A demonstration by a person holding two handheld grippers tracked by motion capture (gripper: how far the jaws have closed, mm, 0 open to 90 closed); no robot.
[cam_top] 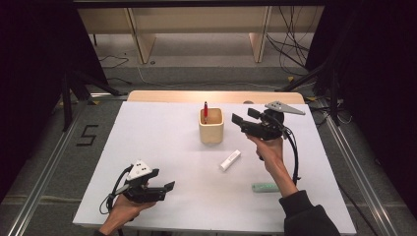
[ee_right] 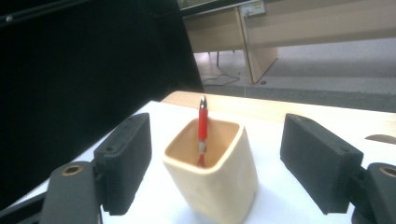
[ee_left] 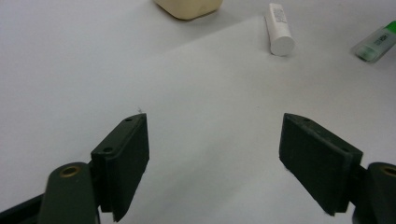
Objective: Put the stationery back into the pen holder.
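One red pen [cam_top: 205, 111] stands in the cream cup [cam_top: 211, 129] near the far middle of the white table [cam_top: 162, 147], leaning against the cup's far wall with its dark tip up. I judge the pen light, stiff and a little slippery, because it is thin and smooth; the best place to take it is the part above the rim, gripped across its width. The cup looks thick-walled and steady, but probably light, so a side push may tip it. Its smooth walls may slip between the pads.

Two items lie loose on the table: a white tube [cam_top: 230, 160] in front of the cup and a green marker [cam_top: 265, 187] nearer the person. Both look light and hard, and the tube may roll, so it is better to grip it across the middle.

Right gripper [cam_top: 239, 123] is held in the air just right of the cup, pointing at it, jaws wide and with nothing between the pads. In the right gripper view the cup [ee_right: 212, 175] and pen [ee_right: 202, 126] stand ahead between the two jaws, apart from them.

Left gripper [cam_top: 166, 186] rests low at the near left of the table, well apart from all things, jaws wide and holding nothing. In the left gripper view the tube [ee_left: 279, 28] and marker [ee_left: 376, 42] lie far ahead
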